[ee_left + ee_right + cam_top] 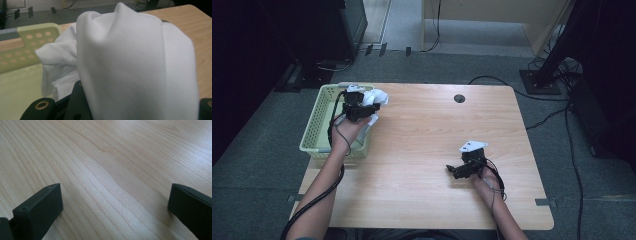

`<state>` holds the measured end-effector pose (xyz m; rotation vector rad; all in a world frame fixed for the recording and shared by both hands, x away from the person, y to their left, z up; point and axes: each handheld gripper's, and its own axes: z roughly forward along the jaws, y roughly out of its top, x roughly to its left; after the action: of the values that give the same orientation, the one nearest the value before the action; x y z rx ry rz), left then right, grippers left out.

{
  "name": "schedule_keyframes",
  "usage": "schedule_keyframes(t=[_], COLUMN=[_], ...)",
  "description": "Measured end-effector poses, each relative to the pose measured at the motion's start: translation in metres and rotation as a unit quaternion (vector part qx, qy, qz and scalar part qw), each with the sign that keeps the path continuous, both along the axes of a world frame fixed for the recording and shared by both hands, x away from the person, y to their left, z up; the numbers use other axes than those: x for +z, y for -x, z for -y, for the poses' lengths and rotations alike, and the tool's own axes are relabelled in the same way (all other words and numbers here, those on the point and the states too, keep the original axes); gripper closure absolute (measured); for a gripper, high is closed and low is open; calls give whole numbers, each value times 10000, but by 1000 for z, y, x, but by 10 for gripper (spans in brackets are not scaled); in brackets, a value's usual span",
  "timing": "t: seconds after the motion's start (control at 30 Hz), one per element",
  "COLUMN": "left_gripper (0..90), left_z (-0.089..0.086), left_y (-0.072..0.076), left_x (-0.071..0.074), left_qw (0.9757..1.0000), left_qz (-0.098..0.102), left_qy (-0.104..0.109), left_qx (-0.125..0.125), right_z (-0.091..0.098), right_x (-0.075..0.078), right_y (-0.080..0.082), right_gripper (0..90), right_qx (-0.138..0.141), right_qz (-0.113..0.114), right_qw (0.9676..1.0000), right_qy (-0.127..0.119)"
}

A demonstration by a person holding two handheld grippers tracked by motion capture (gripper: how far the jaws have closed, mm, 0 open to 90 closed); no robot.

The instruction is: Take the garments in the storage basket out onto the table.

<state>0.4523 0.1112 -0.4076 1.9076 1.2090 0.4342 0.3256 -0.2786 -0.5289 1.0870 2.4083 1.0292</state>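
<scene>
light: dim, even | edges: dark | close cloth (130, 65): soft-focus

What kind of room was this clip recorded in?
Probably a lab or office set up for recording, not a home. A bare wooden table stands on grey carpet, cables trail across the floor, and dark equipment stands flank it. A green basket and white cloth are the props.
</scene>
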Motion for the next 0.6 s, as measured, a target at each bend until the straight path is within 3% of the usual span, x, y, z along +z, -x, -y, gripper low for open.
schedule_keyframes(t=[0.6], left_gripper=[693], left_z=[24], left_y=[10], left_x=[-13], left_qw=[9997], left_qz=[49], left_qy=[-116], left_qx=[-231], right_z=[0], right_x=[0], right_y=[0], right_gripper=[0], right_qx=[-1], right_qz=[0], right_qw=[10000], right_qy=[1])
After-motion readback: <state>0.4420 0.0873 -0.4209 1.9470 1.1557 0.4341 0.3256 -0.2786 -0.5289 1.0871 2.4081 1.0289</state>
